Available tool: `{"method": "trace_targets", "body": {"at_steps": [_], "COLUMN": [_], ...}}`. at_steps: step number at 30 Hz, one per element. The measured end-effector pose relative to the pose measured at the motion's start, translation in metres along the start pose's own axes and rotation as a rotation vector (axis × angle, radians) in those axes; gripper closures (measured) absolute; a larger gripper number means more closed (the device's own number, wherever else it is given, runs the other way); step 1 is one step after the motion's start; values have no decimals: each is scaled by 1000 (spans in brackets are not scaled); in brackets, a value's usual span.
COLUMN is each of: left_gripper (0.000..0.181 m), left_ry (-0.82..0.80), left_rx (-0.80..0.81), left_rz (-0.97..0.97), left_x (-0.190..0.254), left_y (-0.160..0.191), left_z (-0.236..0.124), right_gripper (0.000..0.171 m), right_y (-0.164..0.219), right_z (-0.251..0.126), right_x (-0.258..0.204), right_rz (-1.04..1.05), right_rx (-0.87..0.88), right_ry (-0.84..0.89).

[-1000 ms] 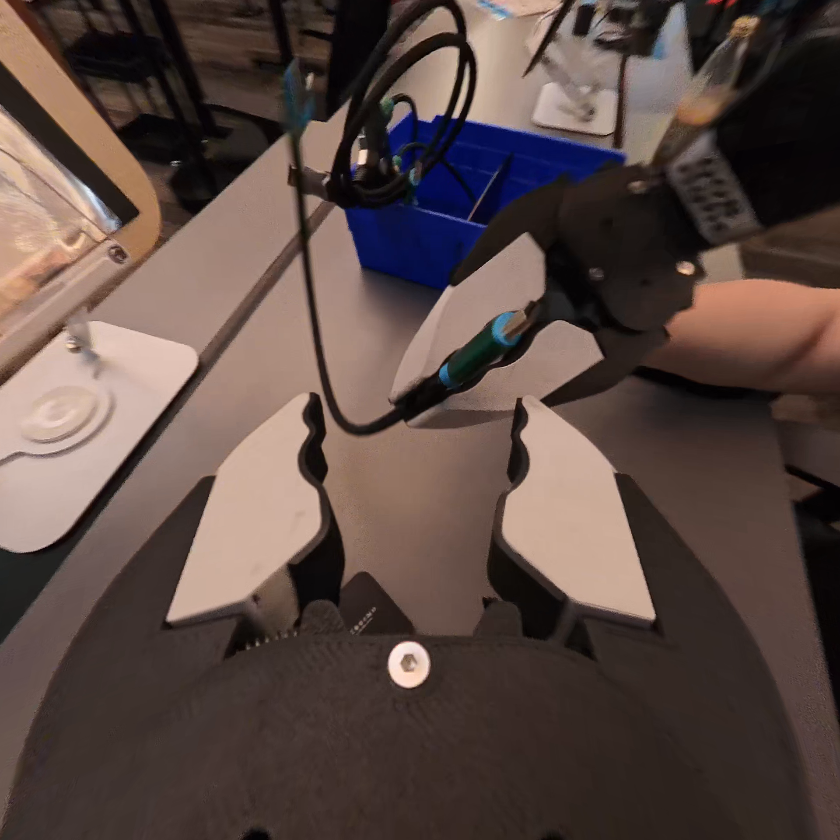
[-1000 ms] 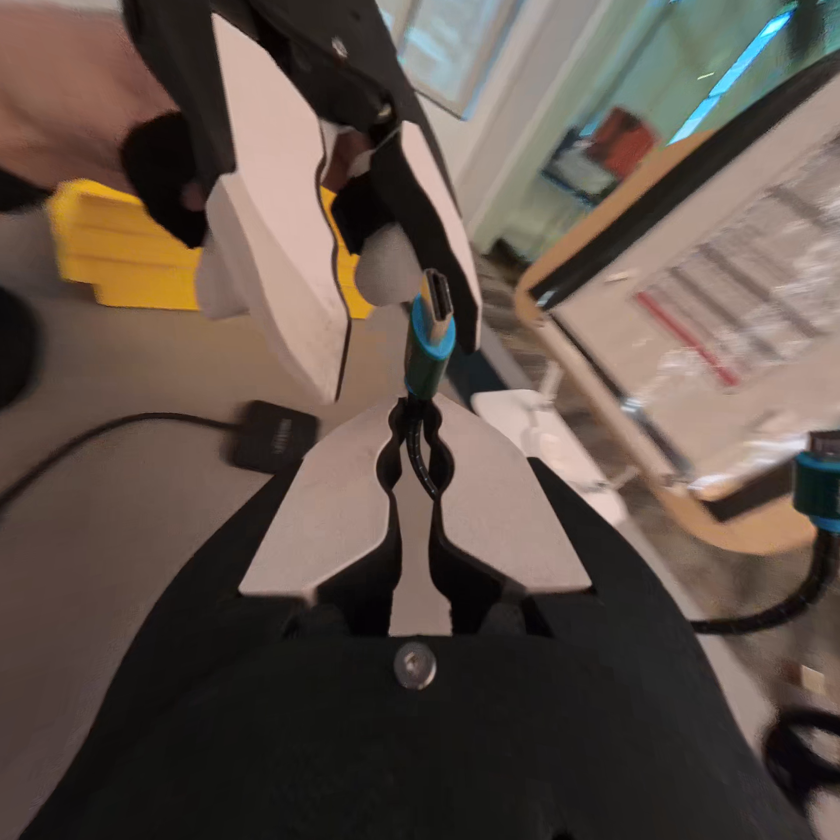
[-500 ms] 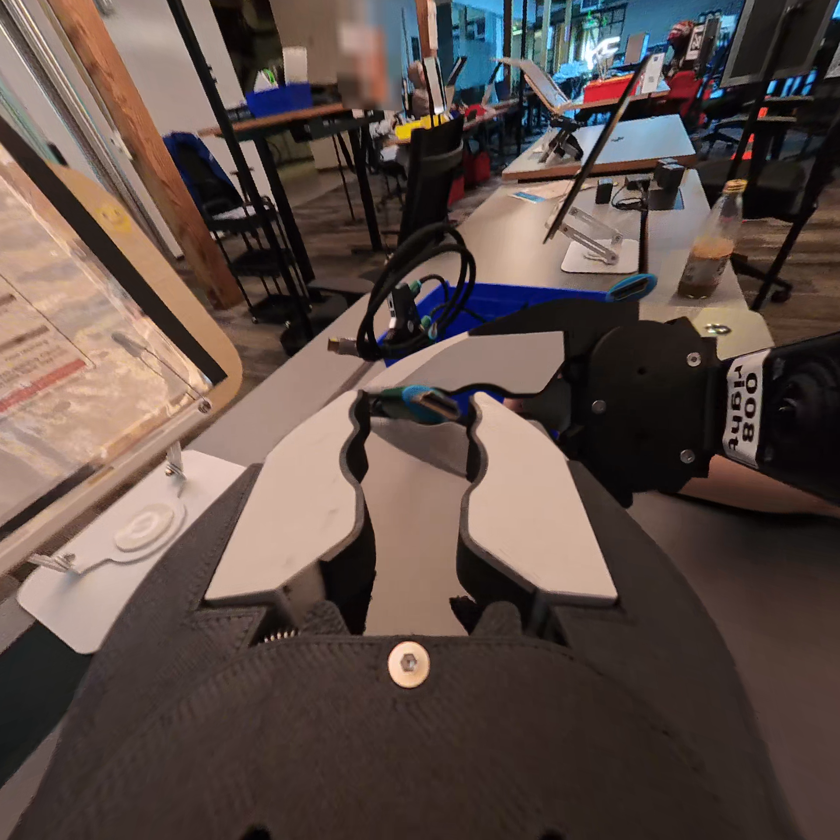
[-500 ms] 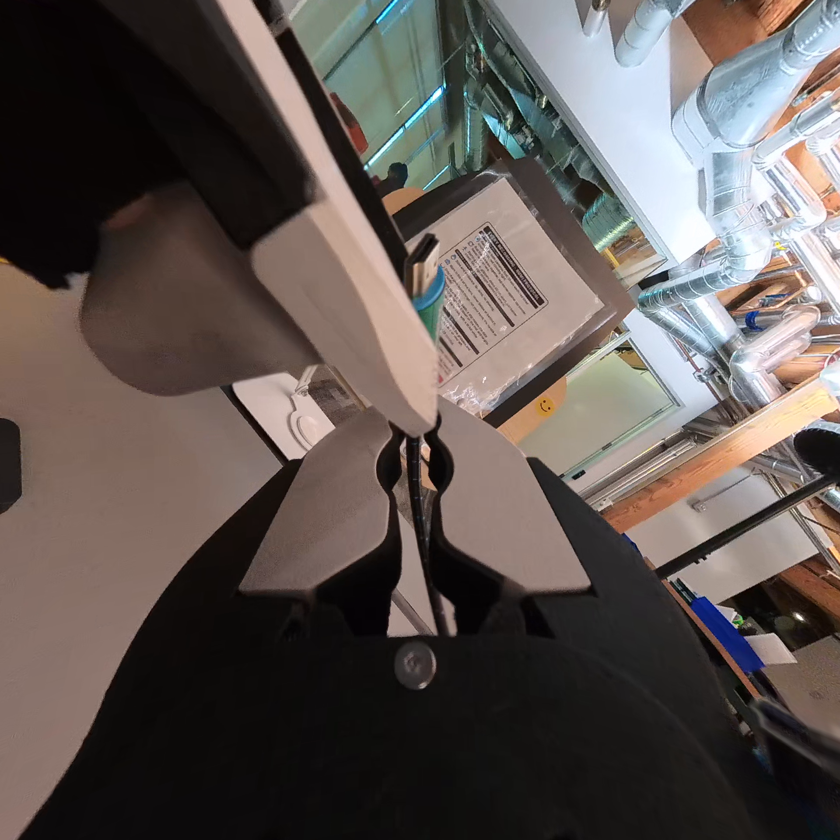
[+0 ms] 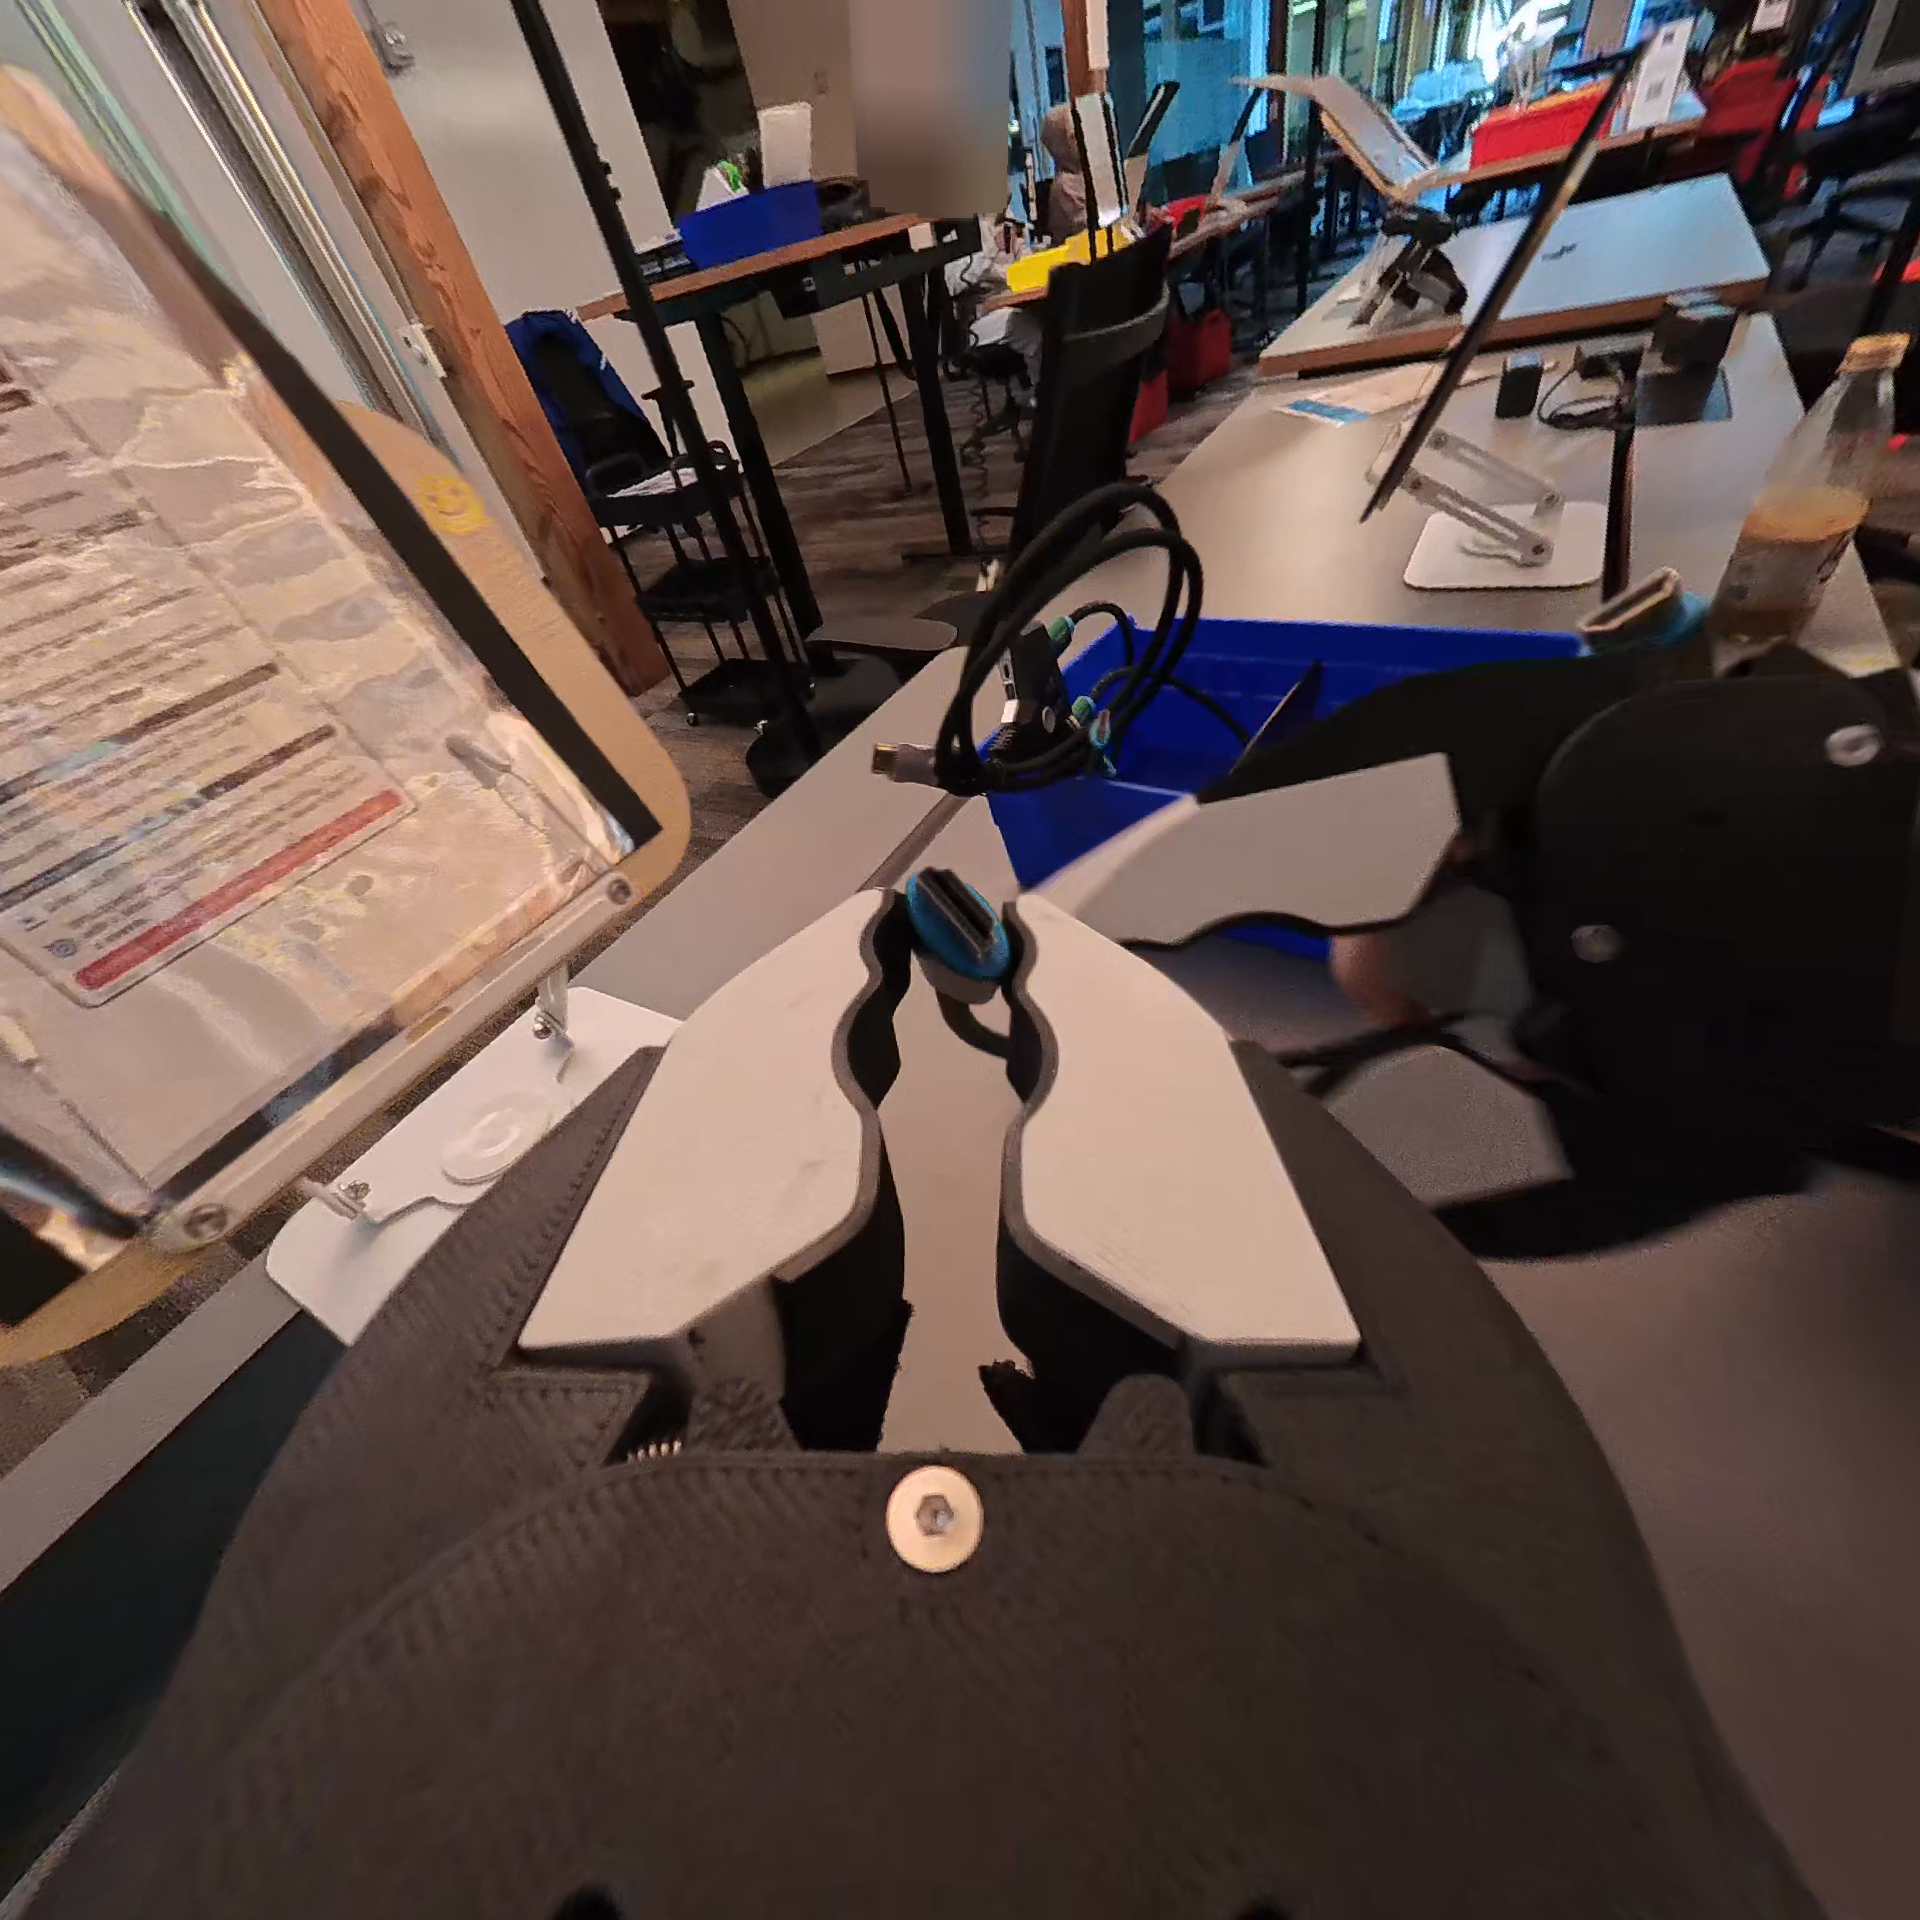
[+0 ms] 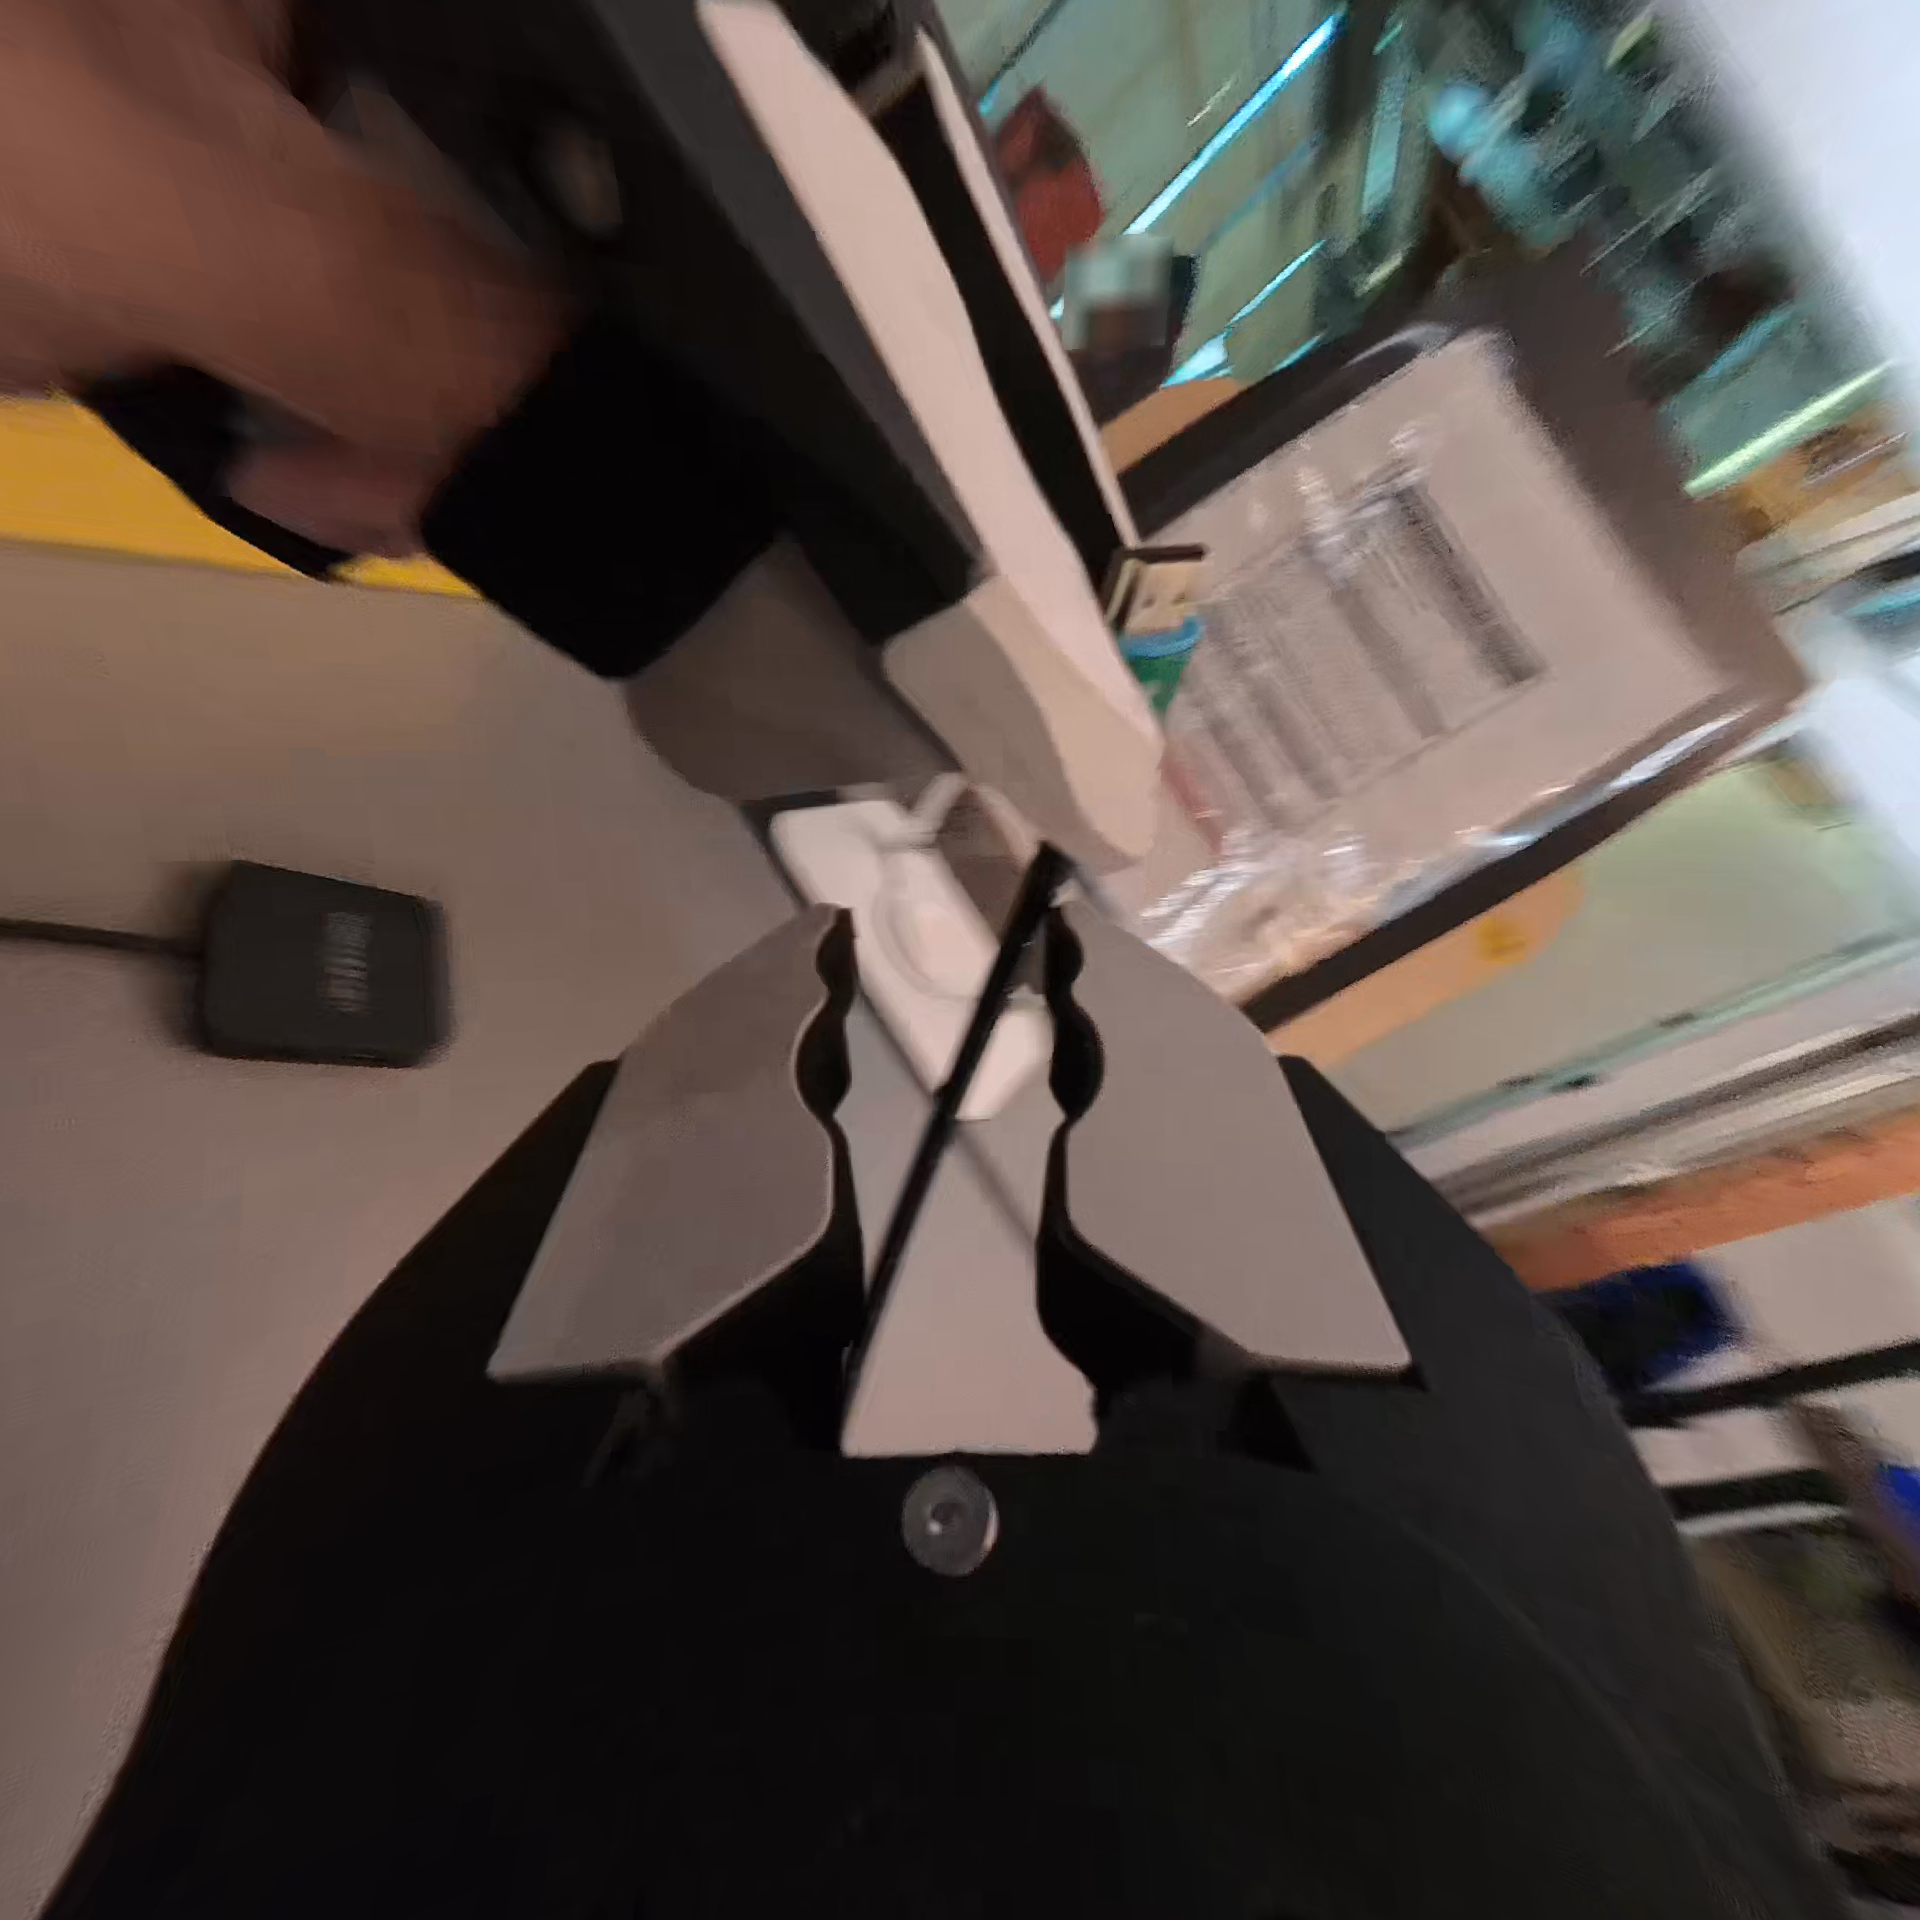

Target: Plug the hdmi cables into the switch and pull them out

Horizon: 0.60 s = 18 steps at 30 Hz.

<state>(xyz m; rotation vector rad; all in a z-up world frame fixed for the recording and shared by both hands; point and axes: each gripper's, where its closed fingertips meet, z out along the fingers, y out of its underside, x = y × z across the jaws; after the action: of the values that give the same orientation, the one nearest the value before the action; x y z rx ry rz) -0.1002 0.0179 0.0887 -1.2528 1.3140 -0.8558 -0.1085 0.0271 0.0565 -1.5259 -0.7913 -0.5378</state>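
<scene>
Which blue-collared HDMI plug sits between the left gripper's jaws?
The near plug, facing the camera, pinched in the left gripper; the other plug stands far right, clear of it.

You are looking at a printed notice (image 5: 197, 790) in a clear stand and a lettered switch (image 6: 322, 961), both too blurred for reading

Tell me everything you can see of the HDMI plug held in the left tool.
The HDMI plug has a flat metal shell with a dark slot opening, a bright blue collar and a grey sleeve behind it. It is clamped in the notch at the tips of the left tool, off the table, open end facing forward. Its black cable runs loose between the fingers of the open right tool.
</scene>
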Motion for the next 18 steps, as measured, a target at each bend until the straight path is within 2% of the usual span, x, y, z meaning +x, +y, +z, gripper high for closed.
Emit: {"method": "trace_targets", "body": {"at_steps": [1, 3, 6, 10, 13, 14, 15, 18], "left_gripper": [166, 166, 167, 168, 170, 170, 170, 170], "left_ry": [-1, 6, 14, -17, 4, 31, 61, 167], "left_rx": [5, 27, 72, 77, 101, 118, 138, 203], "left_rz": [-14, -51, -131, -201, -260, -283, -307, -373], "left_x": [-5, -13, -24, -40, -44, -42, -40, -26], "left_y": [-1, -6, -13, -9, -10, -13, -16, -32], "left_z": [-5, -16, -29, -37, -40, -42, -44, -50], "right_gripper": [140, 136, 131, 132, 137, 137, 137, 138], "right_y": [-8, -39, -74, -123, -145, -147, -146, -121], "right_z": [-5, -24, -53, -106, -144, -151, -152, -140], "right_x": [-13, -32, -40, -57, -45, -35, -17, 53], "right_rz": [104, 291, 419, 631, 666, 616, 565, 363], "right_rx": [-14, 69, 189, 369, 518, 585, 652, 811], "right_ry": [-105, -283, -410, -749, -897, -873, -774, -251]}}
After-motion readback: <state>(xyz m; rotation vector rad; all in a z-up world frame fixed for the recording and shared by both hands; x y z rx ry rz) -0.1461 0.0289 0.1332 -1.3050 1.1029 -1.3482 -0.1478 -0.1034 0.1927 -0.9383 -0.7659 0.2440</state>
